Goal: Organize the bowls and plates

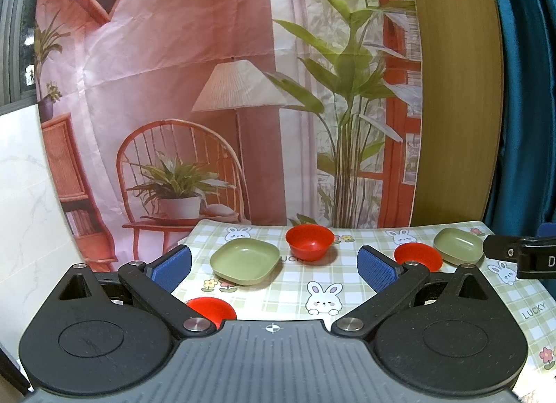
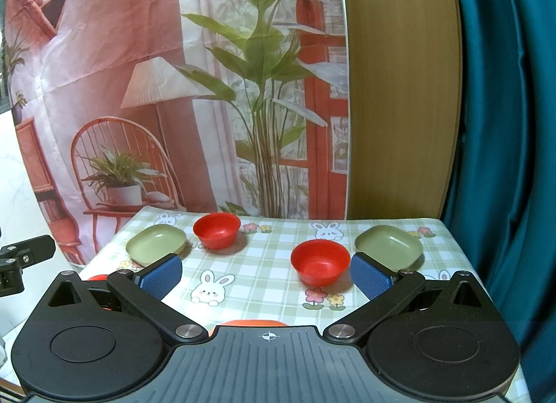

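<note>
I see both hand-held grippers, left (image 1: 274, 269) and right (image 2: 266, 276), spread and empty above the bench (image 2: 264, 284), red bowl (image 2: 320, 261) right of centre.

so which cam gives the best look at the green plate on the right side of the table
The right wrist view: the right green plate shows almost whole beyond the right gripper. The left wrist view shows it smaller, near the frame's edge.

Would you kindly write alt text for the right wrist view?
The open right gripper hovers over a checked bunny tablecloth, holding nothing. Ahead sit two red bowls and two green plates, all apart. A printed room backdrop hangs behind.
</note>
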